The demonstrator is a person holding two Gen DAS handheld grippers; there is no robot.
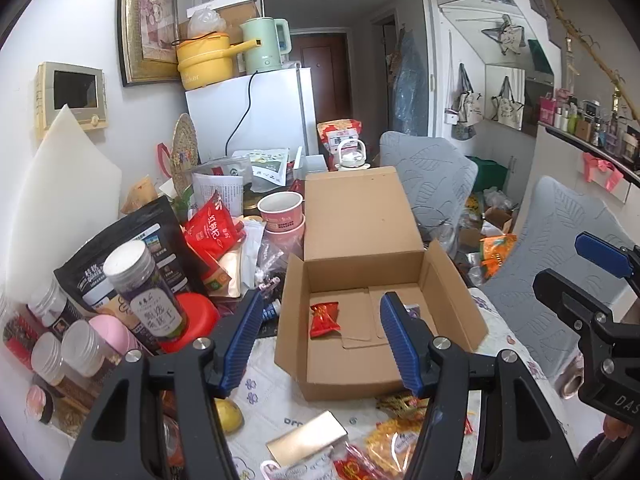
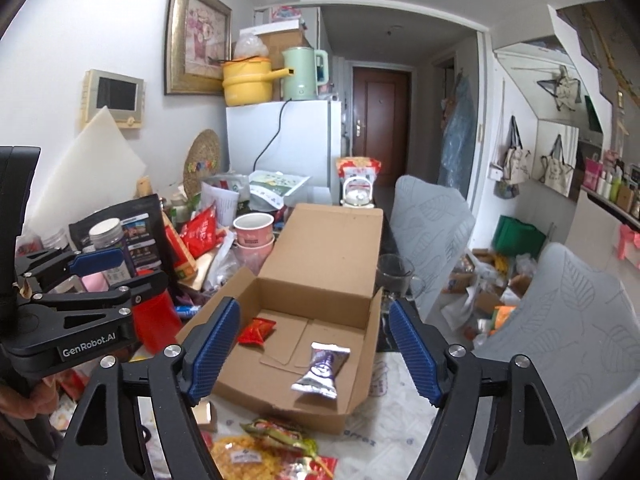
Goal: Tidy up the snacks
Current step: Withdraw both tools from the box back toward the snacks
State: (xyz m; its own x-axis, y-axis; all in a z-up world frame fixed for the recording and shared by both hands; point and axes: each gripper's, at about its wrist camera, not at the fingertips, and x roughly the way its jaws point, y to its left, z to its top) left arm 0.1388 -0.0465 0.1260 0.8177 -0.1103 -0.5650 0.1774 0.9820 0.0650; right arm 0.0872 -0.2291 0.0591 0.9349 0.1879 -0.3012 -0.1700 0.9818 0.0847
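Note:
An open cardboard box [image 1: 456, 300] [image 2: 360, 364] stands on the table in front of both grippers. A small red snack packet [image 1: 323, 319] [image 2: 257, 331] lies on its floor at the left. A silver and purple snack packet [image 2: 321, 370] lies at the box's right front; in the left wrist view only its corner [image 1: 413, 312] shows behind a finger. My left gripper [image 1: 318, 344] is open and empty, just before the box. My right gripper [image 2: 316, 352] is open and empty, above the box's near edge. More loose snack packets [image 1: 384, 440] [image 2: 264, 448] lie on the table in front of the box.
Jars [image 1: 146, 288], a black bag [image 1: 120, 240], red packets [image 1: 212, 232] and pink cups [image 1: 282, 210] crowd the table left of the box. A white fridge [image 1: 256, 116] stands behind. Grey chairs [image 2: 572, 328] stand at the right. A lemon [image 1: 229, 416] lies near my left fingers.

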